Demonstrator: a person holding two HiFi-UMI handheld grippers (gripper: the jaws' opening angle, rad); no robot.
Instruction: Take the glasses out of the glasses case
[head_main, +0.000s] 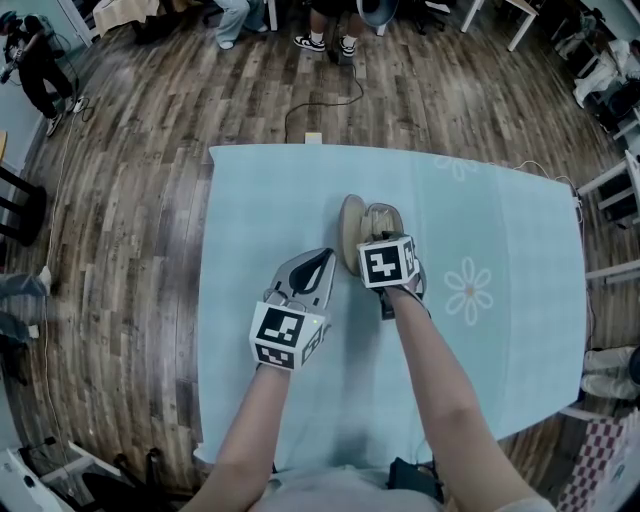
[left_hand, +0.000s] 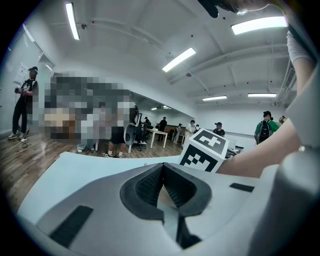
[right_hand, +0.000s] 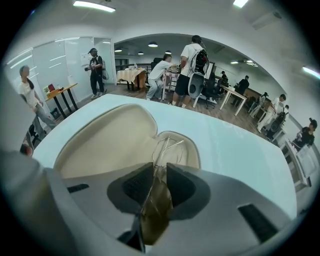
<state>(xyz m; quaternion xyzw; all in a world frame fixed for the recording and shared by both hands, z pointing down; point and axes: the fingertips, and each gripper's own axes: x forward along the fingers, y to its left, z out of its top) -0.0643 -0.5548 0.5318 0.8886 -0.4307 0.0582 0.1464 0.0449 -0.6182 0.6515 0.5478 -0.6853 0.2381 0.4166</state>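
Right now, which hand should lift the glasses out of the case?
The right one. The right gripper is closed on the glasses, directly over the open case, so it probably only needs to lift. The left gripper is off to the side of the case, shut and empty.

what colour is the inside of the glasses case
The glasses case is lined in plain pale beige, with no pattern. The right gripper view shows it best.
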